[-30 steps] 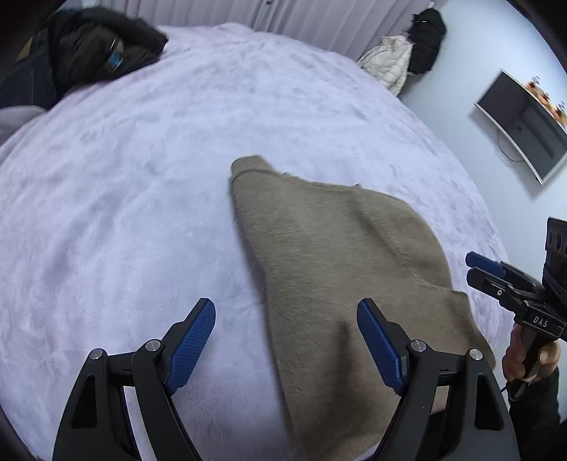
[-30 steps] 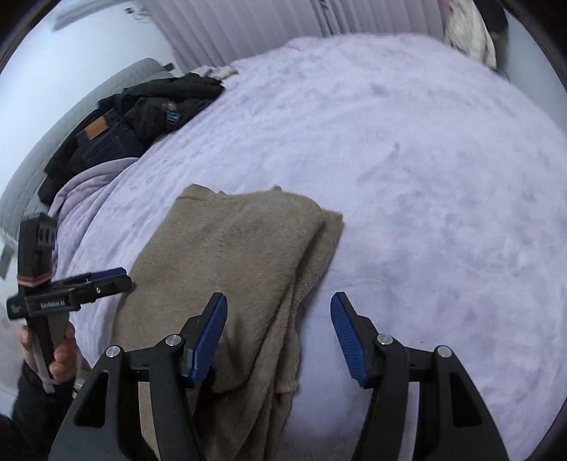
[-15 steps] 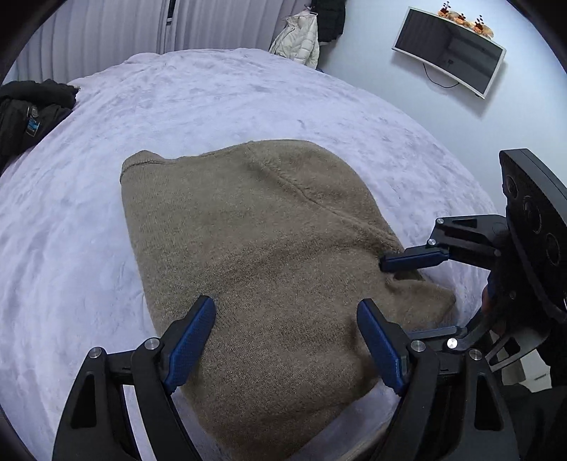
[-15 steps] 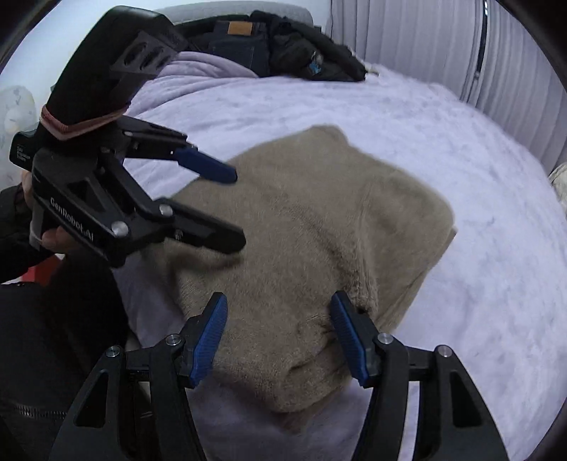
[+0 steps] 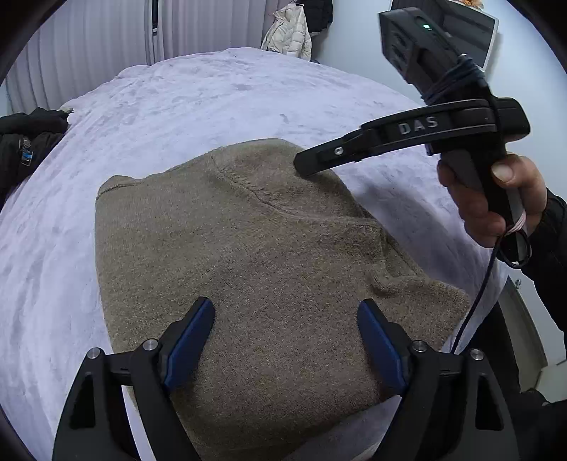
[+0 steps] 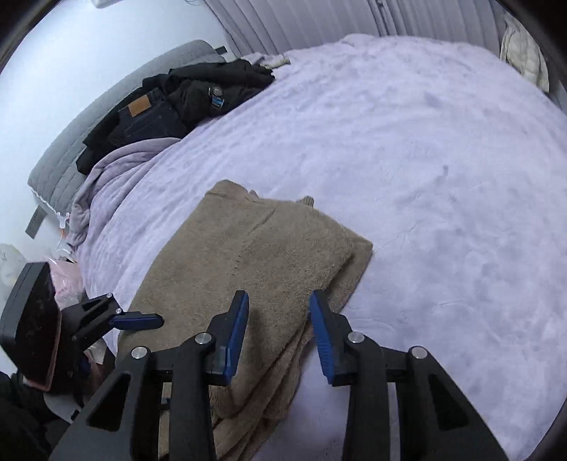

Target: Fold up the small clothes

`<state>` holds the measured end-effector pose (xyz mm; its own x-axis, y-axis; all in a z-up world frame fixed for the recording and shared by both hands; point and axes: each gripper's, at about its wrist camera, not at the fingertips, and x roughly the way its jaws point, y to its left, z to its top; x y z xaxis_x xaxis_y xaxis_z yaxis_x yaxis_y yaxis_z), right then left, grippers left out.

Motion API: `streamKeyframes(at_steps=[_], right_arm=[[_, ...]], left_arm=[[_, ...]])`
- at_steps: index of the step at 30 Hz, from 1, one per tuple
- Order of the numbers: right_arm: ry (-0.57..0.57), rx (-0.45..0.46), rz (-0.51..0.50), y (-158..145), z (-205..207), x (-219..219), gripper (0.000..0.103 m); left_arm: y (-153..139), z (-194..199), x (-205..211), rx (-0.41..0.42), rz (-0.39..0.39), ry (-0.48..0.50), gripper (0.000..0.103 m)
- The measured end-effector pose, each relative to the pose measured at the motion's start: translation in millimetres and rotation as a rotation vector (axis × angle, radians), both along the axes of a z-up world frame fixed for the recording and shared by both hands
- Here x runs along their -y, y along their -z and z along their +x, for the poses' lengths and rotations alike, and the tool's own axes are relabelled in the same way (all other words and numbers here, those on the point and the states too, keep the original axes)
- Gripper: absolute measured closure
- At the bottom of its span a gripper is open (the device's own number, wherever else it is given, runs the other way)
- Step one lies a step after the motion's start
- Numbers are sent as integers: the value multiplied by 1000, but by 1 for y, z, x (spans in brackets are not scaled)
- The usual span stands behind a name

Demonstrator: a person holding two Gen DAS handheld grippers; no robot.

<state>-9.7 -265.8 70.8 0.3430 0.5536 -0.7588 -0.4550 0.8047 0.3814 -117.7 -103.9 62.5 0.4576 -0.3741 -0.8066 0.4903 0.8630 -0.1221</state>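
Mid-fold: left tongs (image 5: 285,349) opening wide, empty, above the sweater (image 5: 269,269) on the bed (image 5: 212,99) — right tongs (image 6: 278,331) closing over its right edge, not yet gripping; next, pinch and fold.

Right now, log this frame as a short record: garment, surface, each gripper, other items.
garment: tan knit sweater, folded, lying flat
surface: lavender blanket on a bed
left gripper: jaws opening, wide, above the sweater, nothing gripped
right gripper: jaws closing, pads either side of the sweater's edge, not pressing
other items: dark clothes pile at the far corner; white jacket by the curtain
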Motion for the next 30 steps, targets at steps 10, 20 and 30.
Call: streamKeyframes(at_steps=[10, 20, 30], right_arm=[[118, 91, -211, 17, 21, -15, 97], [137, 124, -164, -10, -5, 3, 92], [192, 368, -353, -45, -79, -34, 27]], left_arm=[[11, -4, 27, 28, 63, -1, 4], [-7, 4, 8, -24, 13, -99, 2], [-19, 27, -53, -36, 44, -337, 2]])
